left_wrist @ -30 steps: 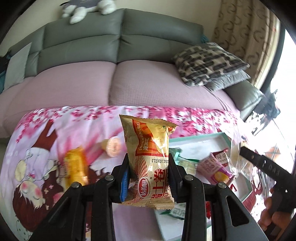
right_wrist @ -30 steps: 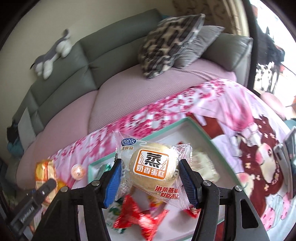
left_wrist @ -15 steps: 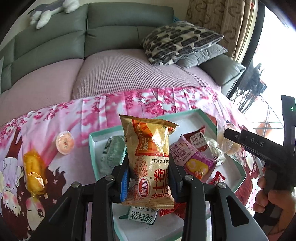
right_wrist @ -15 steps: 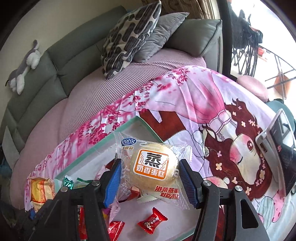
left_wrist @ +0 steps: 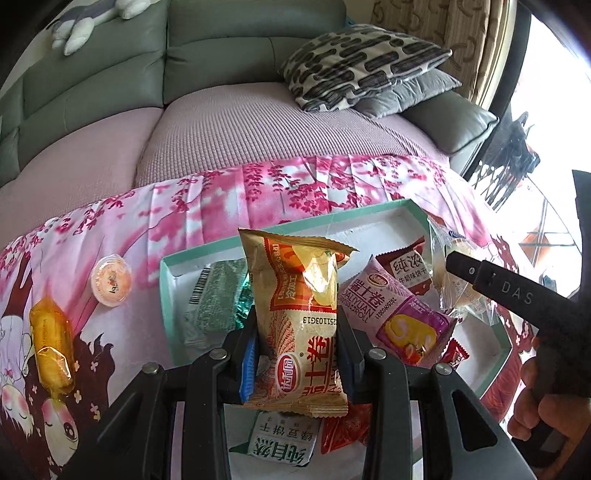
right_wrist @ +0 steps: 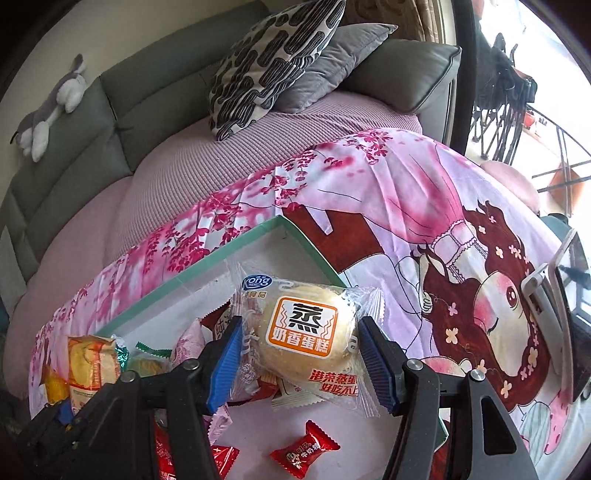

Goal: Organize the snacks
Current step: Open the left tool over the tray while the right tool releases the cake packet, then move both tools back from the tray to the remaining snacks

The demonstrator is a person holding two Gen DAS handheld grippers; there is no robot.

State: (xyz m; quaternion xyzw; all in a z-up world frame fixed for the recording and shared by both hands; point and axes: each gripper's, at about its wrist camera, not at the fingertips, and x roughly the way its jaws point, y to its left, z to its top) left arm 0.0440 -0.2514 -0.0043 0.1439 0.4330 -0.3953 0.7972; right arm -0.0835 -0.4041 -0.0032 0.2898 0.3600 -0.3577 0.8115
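The left tongs [left_wrist: 299,354] pinch a gold snack bag [left_wrist: 301,321]. The right tongs [right_wrist: 301,363] hold a wrapped cake [right_wrist: 306,332], jaws just loosening. Both hang over the green box [left_wrist: 166,295]. Go low, then let go gently.

A home living room: sofa [left_wrist: 229,74], cushions [left_wrist: 362,62], plush toy [left_wrist: 88,18].

Teal-rimmed tray [left_wrist: 168,295] on pink blossom-print cloth [left_wrist: 207,206].
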